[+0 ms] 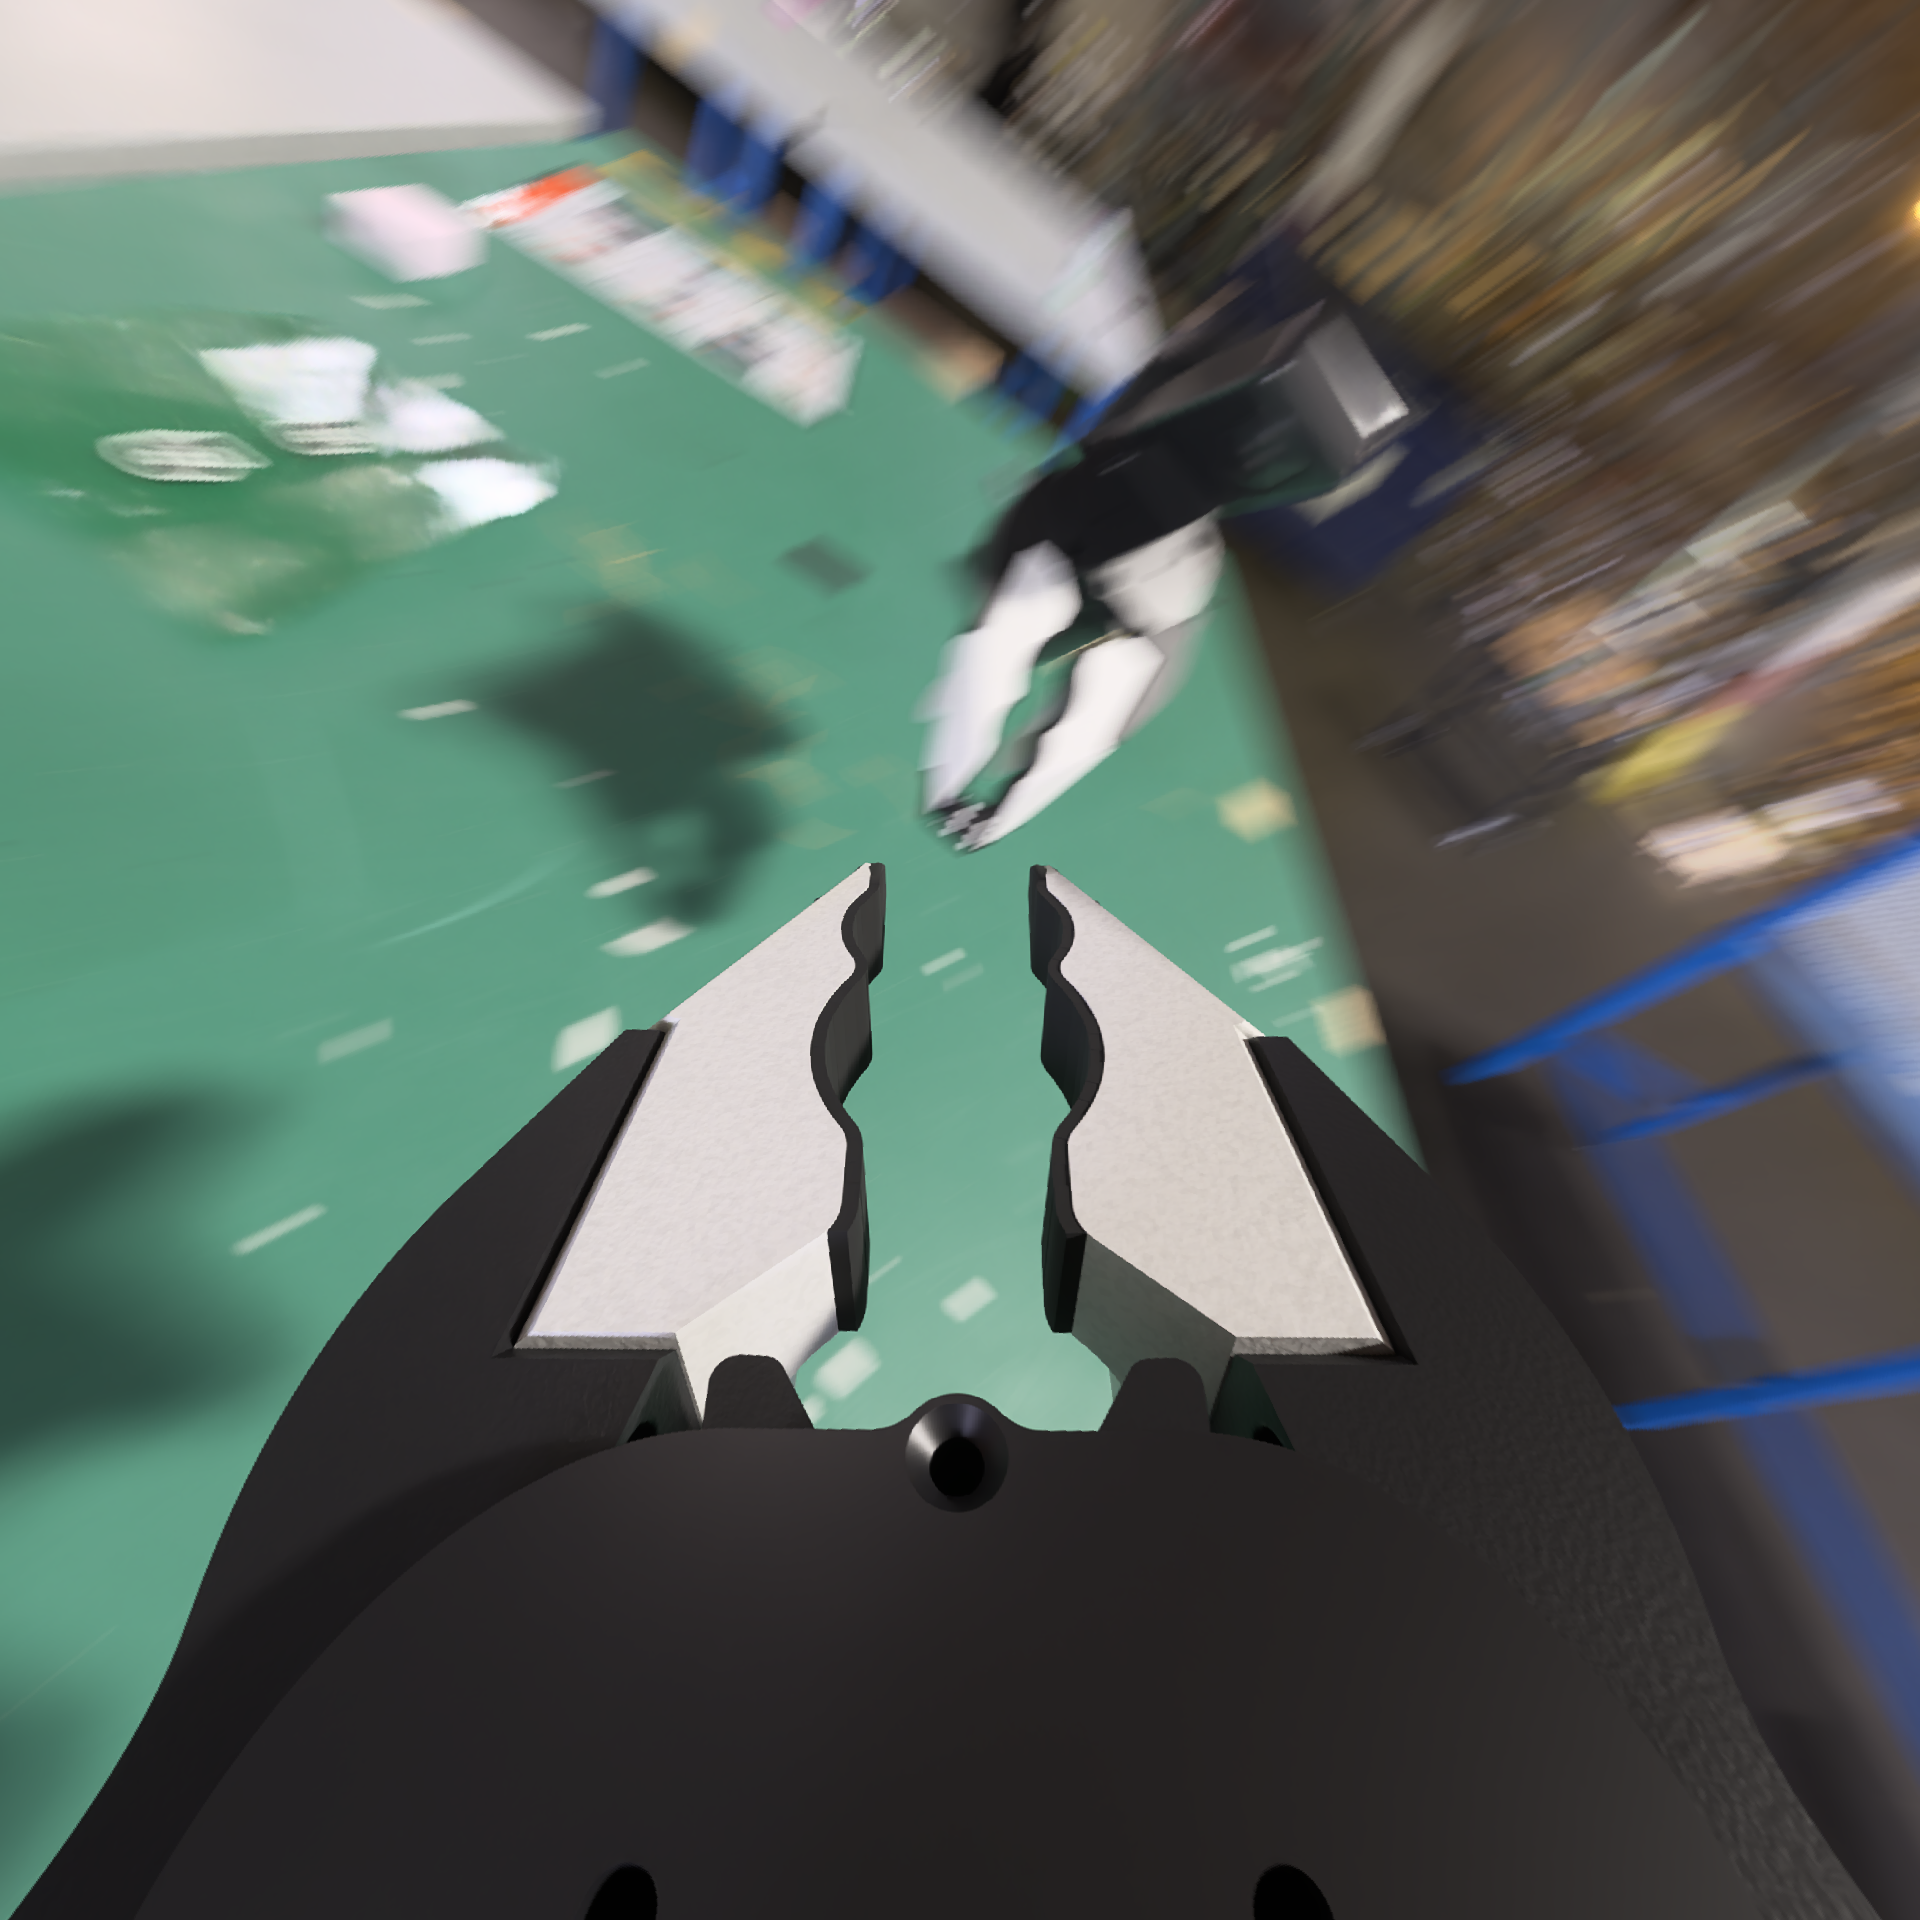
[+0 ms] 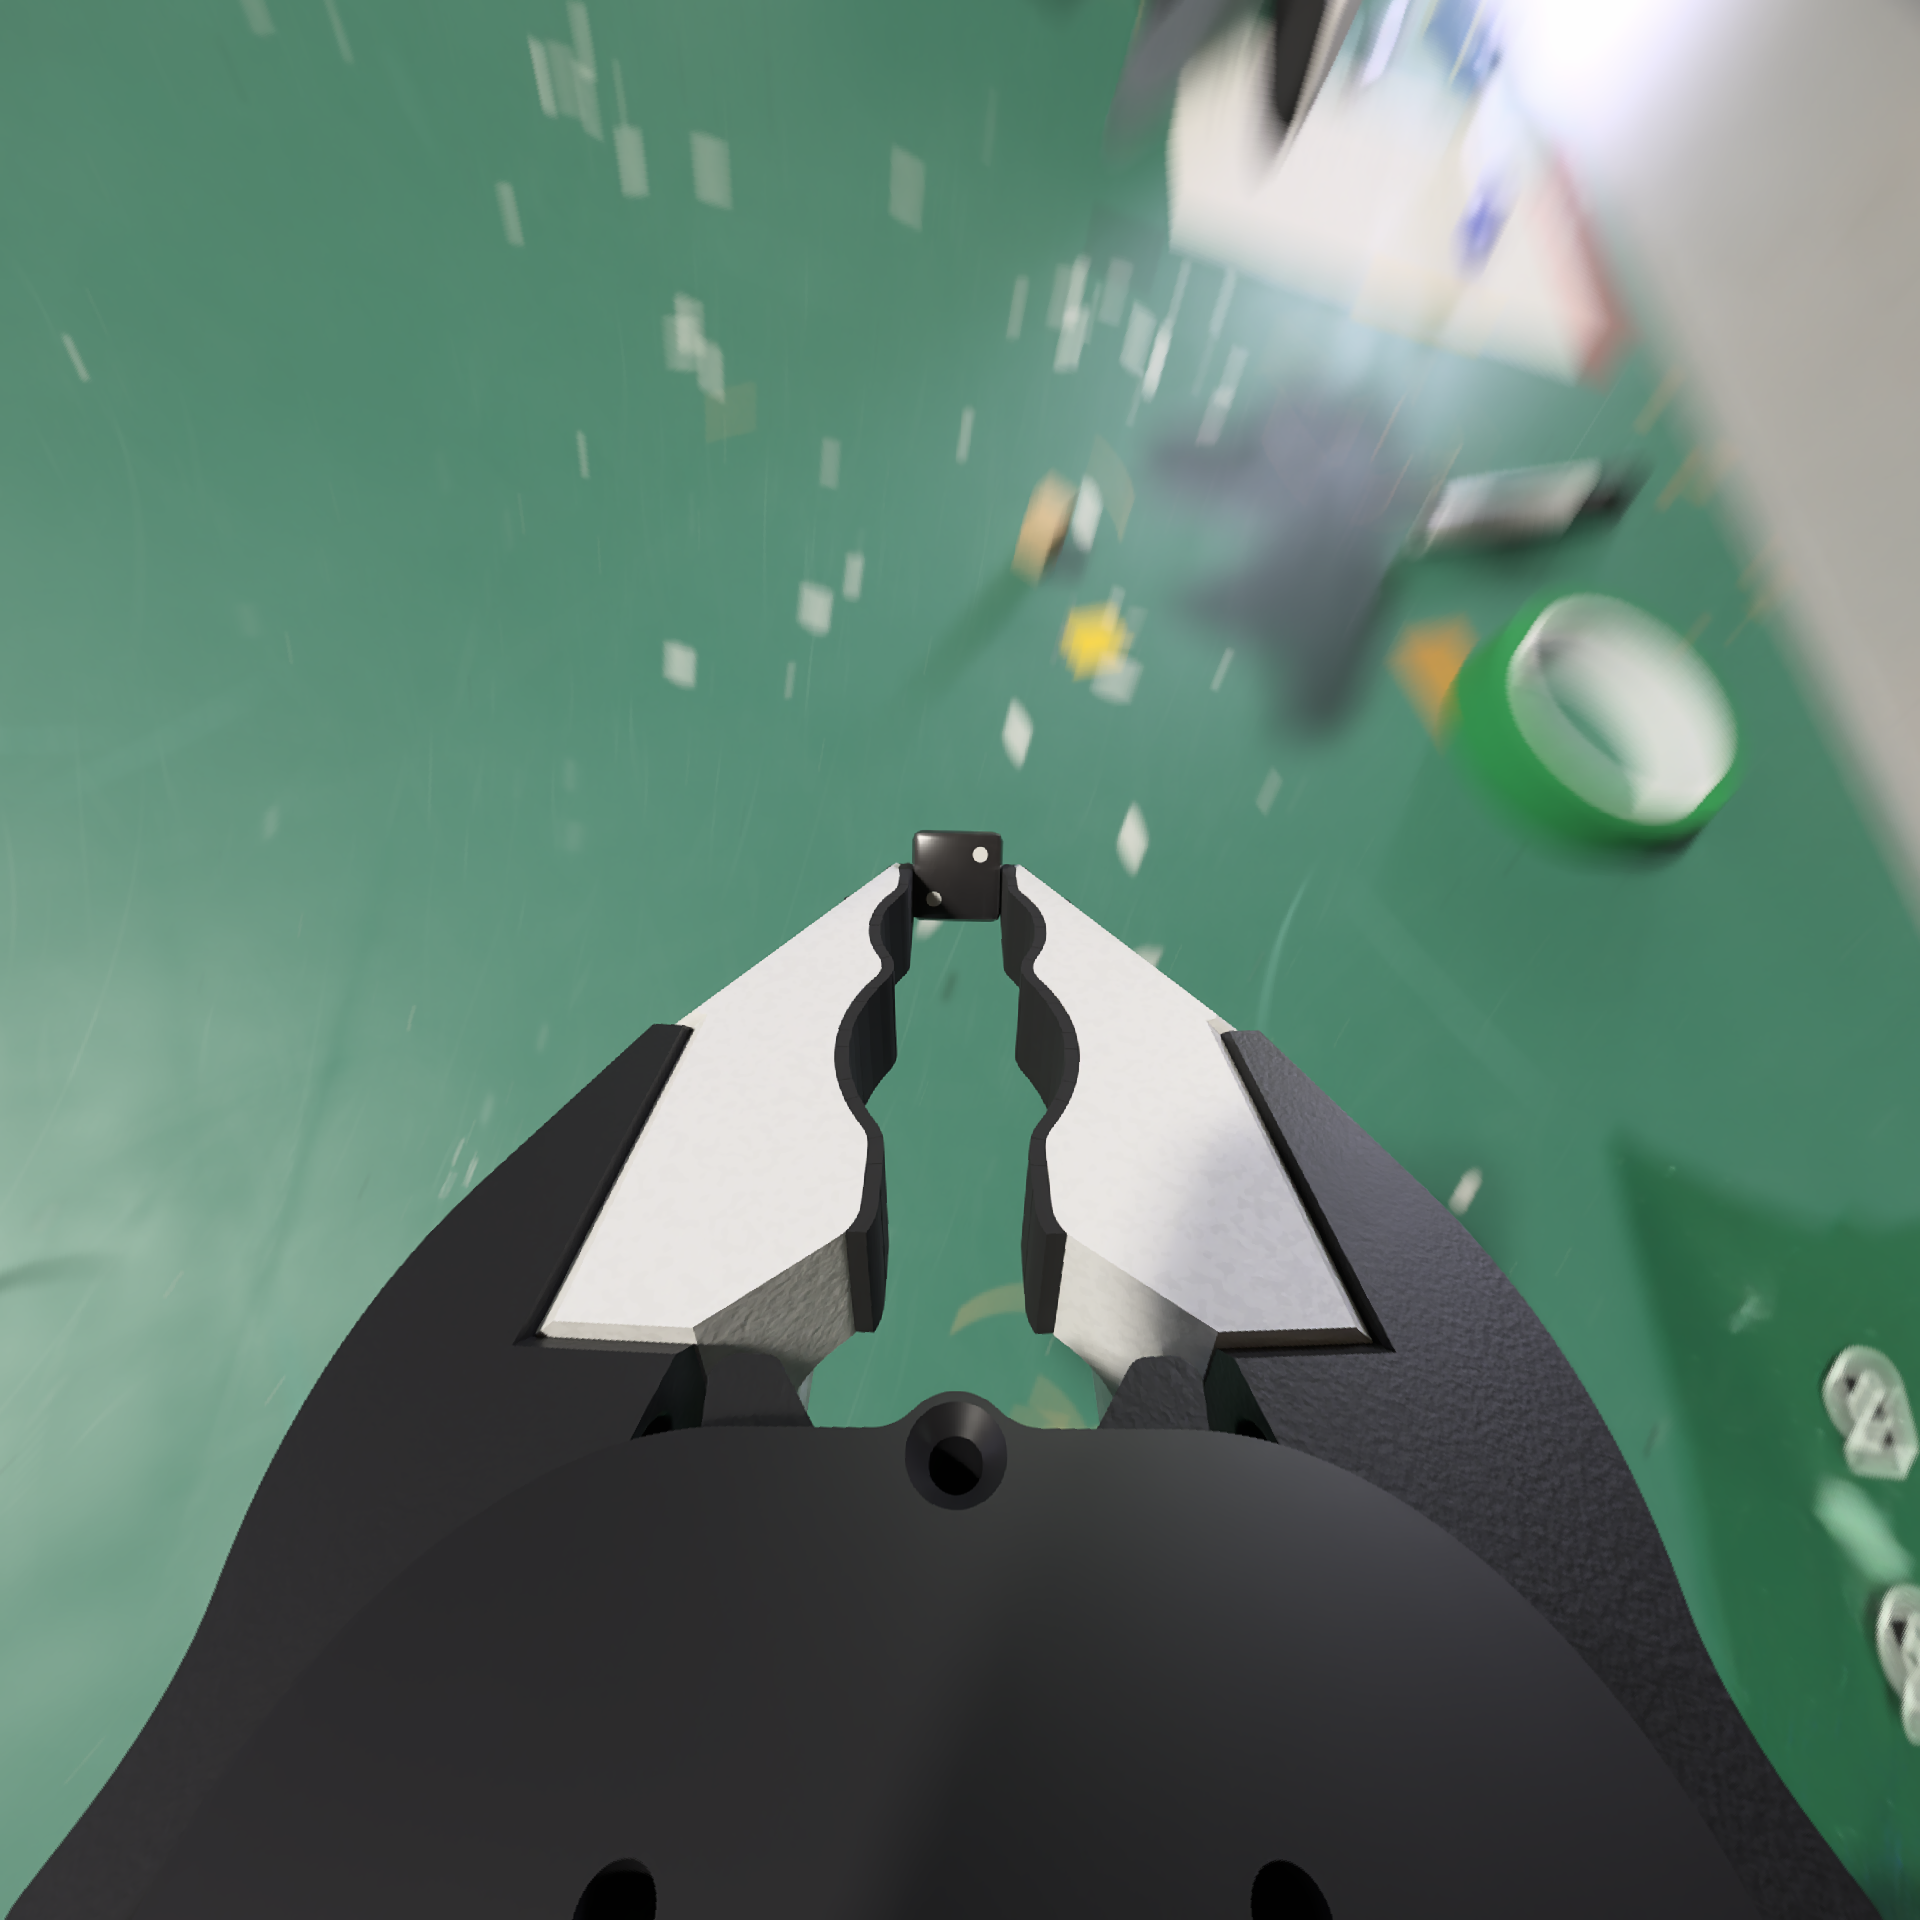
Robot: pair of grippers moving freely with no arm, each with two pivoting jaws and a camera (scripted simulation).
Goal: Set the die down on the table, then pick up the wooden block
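Green matting covers the table (image 2: 364, 623), and it serves here as the reference surface. The right gripper (image 2: 957, 883) hangs above this mat with its white, black-lined fingers (image 2: 769, 1091) drawn in until only the tips bear on a small black die with white pips (image 2: 957, 875). The die is pinched at the very end of the jaws, clear of the mat, with the scalloped inner recesses behind it empty.

The left gripper (image 1: 957, 883) is also above the mat, near its edge. Its jaws stand parted by a narrow gap and hold nothing. In the left wrist view the right gripper (image 1: 971, 821) shows just ahead, tips angled down toward the mat.

Other items on the mat: a roll of green tape (image 2: 1605, 717) to the right of the die, and blurred white boxes (image 2: 1382, 208) at the far edge.

Task status, judged from these views:
- Step one, setting the die down, is not yet done; the die is off the mat.
- Step two, picking up the wooden block, is not yet begun. The block cannot be identified; the surroundings are too blurred.
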